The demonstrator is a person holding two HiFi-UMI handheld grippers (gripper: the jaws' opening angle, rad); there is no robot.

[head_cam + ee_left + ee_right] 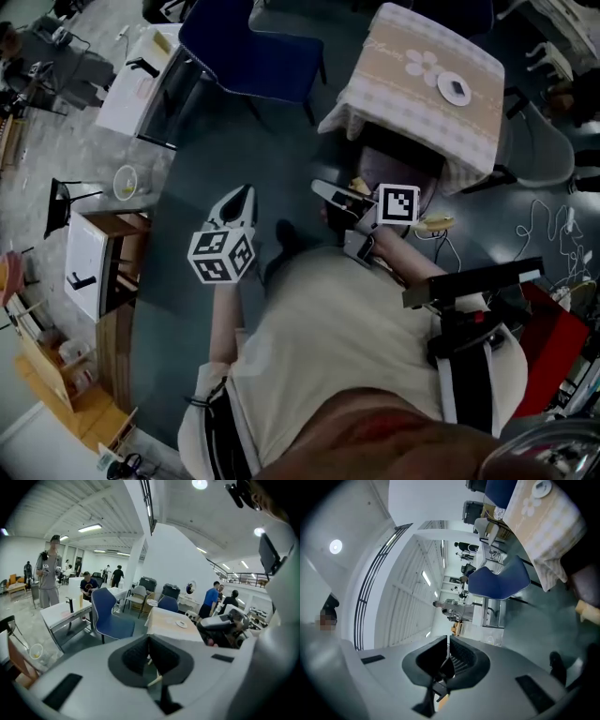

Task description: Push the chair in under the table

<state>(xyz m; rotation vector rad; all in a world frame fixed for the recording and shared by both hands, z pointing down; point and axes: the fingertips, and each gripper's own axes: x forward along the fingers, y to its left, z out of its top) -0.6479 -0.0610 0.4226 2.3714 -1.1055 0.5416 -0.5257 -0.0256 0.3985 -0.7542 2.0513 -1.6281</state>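
The small table under a beige cloth stands at the upper right and carries a white plate. A chair with a dull mauve seat shows below the cloth's near edge, mostly hidden beneath it. My right gripper is shut and empty, just in front of that seat and pointing left. My left gripper is also shut on nothing, further left over the grey floor. In the left gripper view the table lies ahead and right of the gripper. In the right gripper view the gripper points away from the seat.
A blue chair stands left of the table beside a white desk. Wooden shelves line the left side. A black and red machine is at my right. Several people stand in the hall.
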